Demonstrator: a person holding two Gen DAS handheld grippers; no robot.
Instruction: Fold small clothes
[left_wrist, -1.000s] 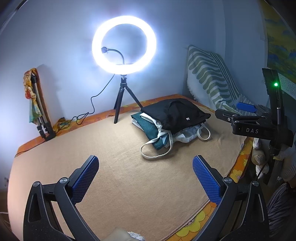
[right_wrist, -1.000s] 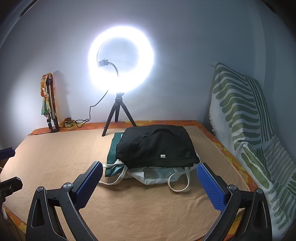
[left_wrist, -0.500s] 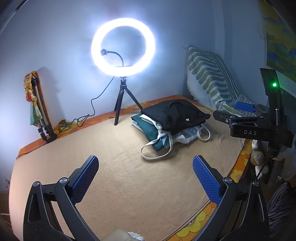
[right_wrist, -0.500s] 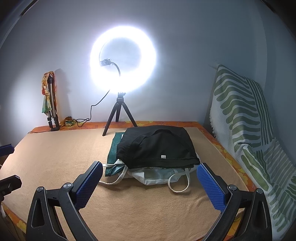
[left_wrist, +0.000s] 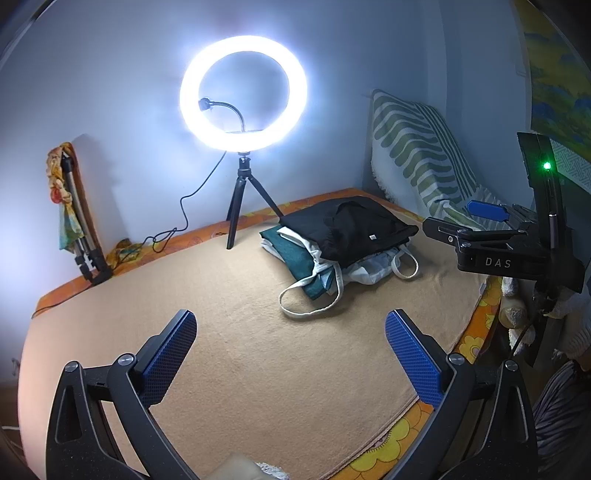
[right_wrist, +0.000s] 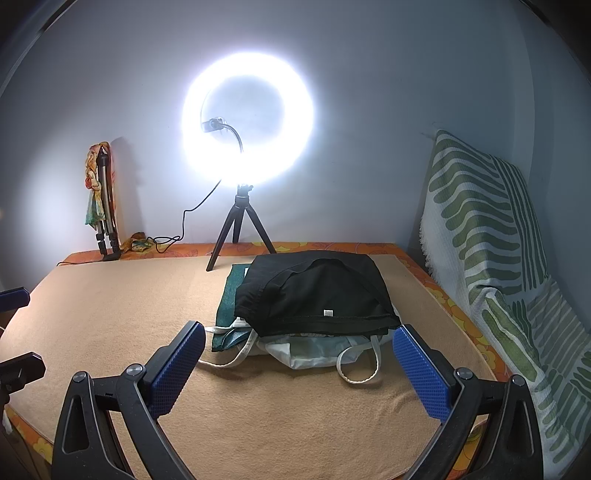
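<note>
We hold both grippers, left (left_wrist: 291, 354) & right (right_wrist: 298, 363), fingers spread, empty, above the bed (right_wrist: 110, 317). Clothes pile (right_wrist: 317, 295) sits stacked; could be pre- or post-fold.

white bag (right_wrist: 314, 349) half under black garment (right_wrist: 314, 291)

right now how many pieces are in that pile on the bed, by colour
black garment: 1
teal cloth: 1
white tote bag: 1
total: 3 that show; the stack may hide more underneath
</note>
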